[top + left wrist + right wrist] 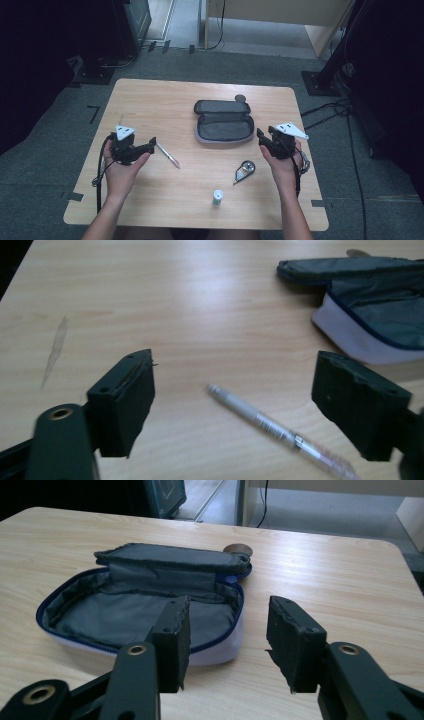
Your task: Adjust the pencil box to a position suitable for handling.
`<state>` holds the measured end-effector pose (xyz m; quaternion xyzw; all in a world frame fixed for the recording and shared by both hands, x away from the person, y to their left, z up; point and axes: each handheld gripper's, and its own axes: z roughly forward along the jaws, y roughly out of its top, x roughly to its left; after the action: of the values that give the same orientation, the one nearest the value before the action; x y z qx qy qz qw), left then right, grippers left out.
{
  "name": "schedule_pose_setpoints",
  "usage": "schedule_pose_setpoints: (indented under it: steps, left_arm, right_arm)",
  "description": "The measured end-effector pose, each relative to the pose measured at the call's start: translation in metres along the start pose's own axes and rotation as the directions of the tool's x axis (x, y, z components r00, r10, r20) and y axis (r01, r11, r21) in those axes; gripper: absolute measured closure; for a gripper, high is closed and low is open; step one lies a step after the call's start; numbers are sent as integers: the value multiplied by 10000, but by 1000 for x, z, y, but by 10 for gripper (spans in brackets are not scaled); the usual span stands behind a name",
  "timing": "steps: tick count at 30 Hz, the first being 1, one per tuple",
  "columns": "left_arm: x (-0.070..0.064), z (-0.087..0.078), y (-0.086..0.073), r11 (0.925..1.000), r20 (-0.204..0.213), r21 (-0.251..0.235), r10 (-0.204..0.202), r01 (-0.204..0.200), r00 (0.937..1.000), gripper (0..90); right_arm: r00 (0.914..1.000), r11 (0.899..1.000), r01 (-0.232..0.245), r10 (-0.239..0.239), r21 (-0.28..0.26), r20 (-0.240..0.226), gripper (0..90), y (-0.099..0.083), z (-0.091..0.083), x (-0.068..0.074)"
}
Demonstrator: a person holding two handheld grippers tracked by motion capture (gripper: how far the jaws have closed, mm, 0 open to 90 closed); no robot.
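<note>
The slim silver mechanical pencil with a clear, pinkish end [277,429] is lying flat on the light wooden tabletop [150,100], running diagonally, with its metal tip pointing away from the person. In the left gripper view it is lying between the two black jaws of the left tool [232,402], slightly beyond them and touching neither. The left tool [150,145] is standing wide open and gripping nothing, and in the high view the pencil [167,155] is resting just beside its tips.

The dark grey fabric zip case with blue piping and a pale underside [145,607] is lying unzipped and open at the tabletop centre, its lid folded back. The right tool [227,645] is facing this case with its jaws spread apart and empty; the case is sitting just beyond them. In the high view the right tool [260,136] is being held just beside the right end of the case [223,121]
</note>
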<state>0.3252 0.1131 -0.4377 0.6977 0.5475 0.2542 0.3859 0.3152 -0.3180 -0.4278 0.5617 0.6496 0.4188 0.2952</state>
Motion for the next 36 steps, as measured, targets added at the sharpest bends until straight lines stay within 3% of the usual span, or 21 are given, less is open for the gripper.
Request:
schedule_pose_setpoints:
  steps: [5,10,14,21,26,30,34,36]
  left_arm:
    - [-13,30,8,10000,-27,8,85,-85,10000,222]
    - [-26,48,17,9999,298,96,72,-75,9995,243]
    - [-47,71,25,9985,455,250,471,-483,9979,303]
    - [-68,97,37,9994,1071,304,-208,177,9940,399]
    - [-93,110,46,9990,1540,440,-30,-38,9881,436]
    - [-107,122,43,9953,994,734,558,-633,9935,489]
    - [-111,131,36,9906,676,1143,672,-746,9954,518]
    - [-111,134,35,9888,772,1409,376,-483,9963,512]
  right_arm:
    - [9998,9996,-69,64,258,184,575,5,17,-1]
    - [9998,9984,-128,118,551,181,585,8,34,-1]
    - [9996,9973,-240,229,699,155,595,10,46,-1]
    - [9992,9917,-408,401,1221,80,593,13,69,2]
    - [9975,9864,-442,347,1583,624,582,13,84,0]
    - [9966,9783,-484,337,2015,756,573,11,97,-2]
    - [9941,9694,-424,168,2420,1069,570,6,110,-2]
    - [9933,9646,-467,175,2594,1140,582,4,114,-2]
